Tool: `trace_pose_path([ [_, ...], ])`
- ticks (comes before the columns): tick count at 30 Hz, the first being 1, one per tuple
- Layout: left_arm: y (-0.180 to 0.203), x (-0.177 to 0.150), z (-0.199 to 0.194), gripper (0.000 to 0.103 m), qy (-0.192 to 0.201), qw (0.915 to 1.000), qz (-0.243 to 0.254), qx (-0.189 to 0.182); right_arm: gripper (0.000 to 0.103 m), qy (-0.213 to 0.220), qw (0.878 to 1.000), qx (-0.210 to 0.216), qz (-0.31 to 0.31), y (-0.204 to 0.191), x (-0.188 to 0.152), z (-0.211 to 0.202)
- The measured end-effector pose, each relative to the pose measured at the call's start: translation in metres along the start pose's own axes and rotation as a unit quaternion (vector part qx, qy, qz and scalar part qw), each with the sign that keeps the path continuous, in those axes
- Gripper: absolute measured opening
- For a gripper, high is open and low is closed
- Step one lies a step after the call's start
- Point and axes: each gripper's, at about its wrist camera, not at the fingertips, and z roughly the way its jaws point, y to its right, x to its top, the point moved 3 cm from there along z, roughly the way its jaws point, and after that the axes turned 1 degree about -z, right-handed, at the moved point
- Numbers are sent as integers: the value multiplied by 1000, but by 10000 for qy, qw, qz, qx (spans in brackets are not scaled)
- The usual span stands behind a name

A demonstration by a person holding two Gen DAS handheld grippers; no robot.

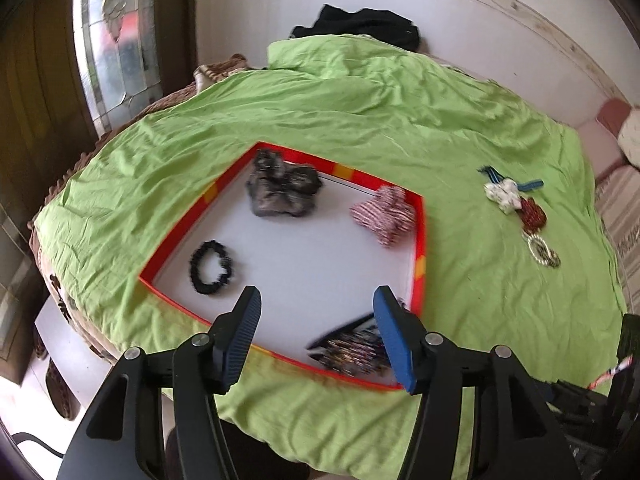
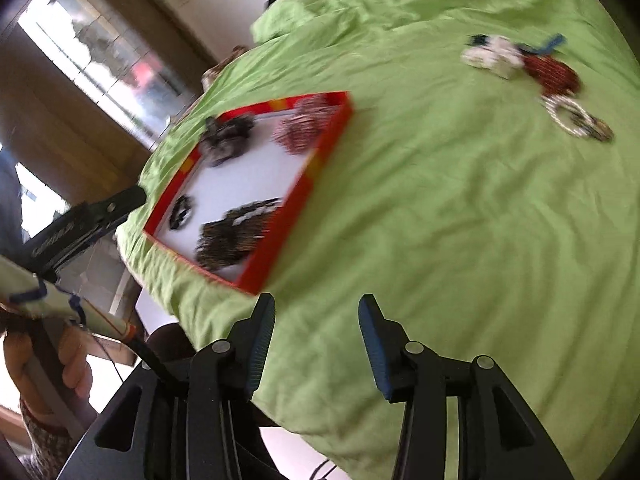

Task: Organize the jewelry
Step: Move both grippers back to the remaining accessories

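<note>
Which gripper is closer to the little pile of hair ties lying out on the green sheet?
Probably right. The right gripper hangs open over bare green sheet, with the pile ahead. The left gripper is open over the red tray, the pile beyond its rim.

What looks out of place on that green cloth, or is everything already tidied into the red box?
Not everything. A small cluster lies loose on the green cloth, well apart from the red box: a white piece, a dark red piece and a pale beaded ring. Four dark or striped pieces are already inside the box.
</note>
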Motion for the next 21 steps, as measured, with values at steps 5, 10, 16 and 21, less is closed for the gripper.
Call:
trace_pose_path([
  [5,33,-9,-8,58,82,9996,263,-8,47,149,9992,-110,346,30,-5,-15],
  [10,60,-15,-11,58,73,9983,570,64,48,278,9986,-180,405,43,-11,-26],
  [16,84,-21,-15,58,101,9958,893,172,48,385,9978,-276,469,58,-14,-34],
  [21,98,-24,-15,58,78,9947,1013,133,48,458,9967,-358,563,70,-16,-41],
])
